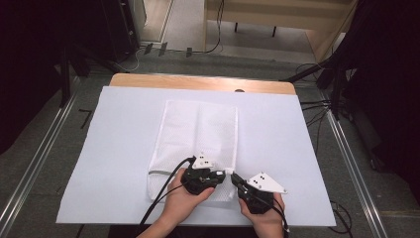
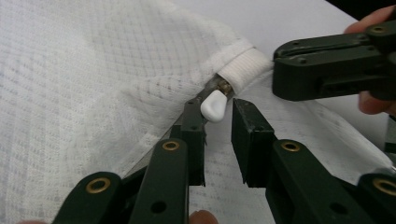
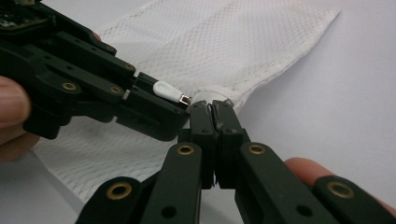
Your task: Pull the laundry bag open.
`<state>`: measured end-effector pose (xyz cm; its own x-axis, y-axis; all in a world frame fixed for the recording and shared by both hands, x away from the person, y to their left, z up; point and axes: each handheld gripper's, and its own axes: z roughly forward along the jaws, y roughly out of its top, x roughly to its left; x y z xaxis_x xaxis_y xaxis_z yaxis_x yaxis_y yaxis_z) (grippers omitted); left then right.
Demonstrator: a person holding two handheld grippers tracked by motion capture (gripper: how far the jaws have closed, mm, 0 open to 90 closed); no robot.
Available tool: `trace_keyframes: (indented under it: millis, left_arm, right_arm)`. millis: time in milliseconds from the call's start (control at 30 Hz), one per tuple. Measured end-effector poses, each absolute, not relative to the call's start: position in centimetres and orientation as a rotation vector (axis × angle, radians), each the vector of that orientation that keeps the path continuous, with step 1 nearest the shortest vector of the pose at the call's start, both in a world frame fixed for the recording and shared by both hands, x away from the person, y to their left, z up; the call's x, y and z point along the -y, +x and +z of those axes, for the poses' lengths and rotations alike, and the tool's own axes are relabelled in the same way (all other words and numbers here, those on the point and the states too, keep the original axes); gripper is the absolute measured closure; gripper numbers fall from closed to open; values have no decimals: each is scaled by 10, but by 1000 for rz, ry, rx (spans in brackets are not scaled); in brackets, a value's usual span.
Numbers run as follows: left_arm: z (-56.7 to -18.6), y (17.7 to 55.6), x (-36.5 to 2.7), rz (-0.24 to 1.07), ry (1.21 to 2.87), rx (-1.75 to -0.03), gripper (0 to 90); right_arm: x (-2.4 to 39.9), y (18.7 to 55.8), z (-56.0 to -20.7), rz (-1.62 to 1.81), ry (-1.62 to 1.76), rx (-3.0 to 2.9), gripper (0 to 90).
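A white mesh laundry bag lies flat on the white-covered surface, its long side running from twelve to six o'clock in the high view. Its near right corner, at about five o'clock on the bag, carries a white elastic tab that covers the end of the zipper, and both claws meet there.

The right claw, held in the person's right hand at the surface's near edge, points toward ten o'clock in the high view. In the right gripper view its jaws are pressed together, pinching the corner fabric just under the tab.

The left claw, held in the left hand, lies over the bag's near end and points toward three o'clock. In the left gripper view its jaws stand slightly apart on either side of the white zipper pull. The pull touches the inner face of the left-hand jaw, while a gap shows between it and the other jaw, so it is not yet clamped. The right gripper view shows the pull sticking out of that claw's tips toward the tab. Black cables trail from the grippers toward six o'clock.
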<state>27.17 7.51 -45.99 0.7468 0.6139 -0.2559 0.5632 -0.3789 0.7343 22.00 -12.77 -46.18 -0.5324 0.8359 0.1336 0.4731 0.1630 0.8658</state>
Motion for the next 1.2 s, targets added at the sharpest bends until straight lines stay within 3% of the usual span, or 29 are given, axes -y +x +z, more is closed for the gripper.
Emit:
trace_keyframes:
  millis: [200, 267, 333, 567, 633, 767, 1200]
  left_arm:
    - [-457, 271, -79, 40, 2046, -871, 701]
    - [-456, 272, -80, 22, 2035, -878, 712]
    - [-456, 273, -81, 17, 2028, -890, 794]
    - [-457, 282, -89, -123, 1956, -936, 793]
    - [-457, 283, -89, -116, 1958, -942, 848]
    - [-456, 280, -90, -79, 1994, -917, 876]
    - [-459, 281, -92, -40, 2032, -928, 880]
  right_arm:
    - [127, 219, -462, 1310, 1232, -2078, 900]
    - [127, 219, -462, 1310, 1230, -2079, 900]
    - [127, 219, -462, 1307, 1230, -2082, 900]
    - [127, 219, -463, 1295, 1211, -2088, 900]
    - [127, 219, -463, 1296, 1208, -2088, 900]
    - [126, 219, -463, 1282, 1217, -2093, 900]
    - [126, 220, -461, 1247, 1254, -2094, 900]
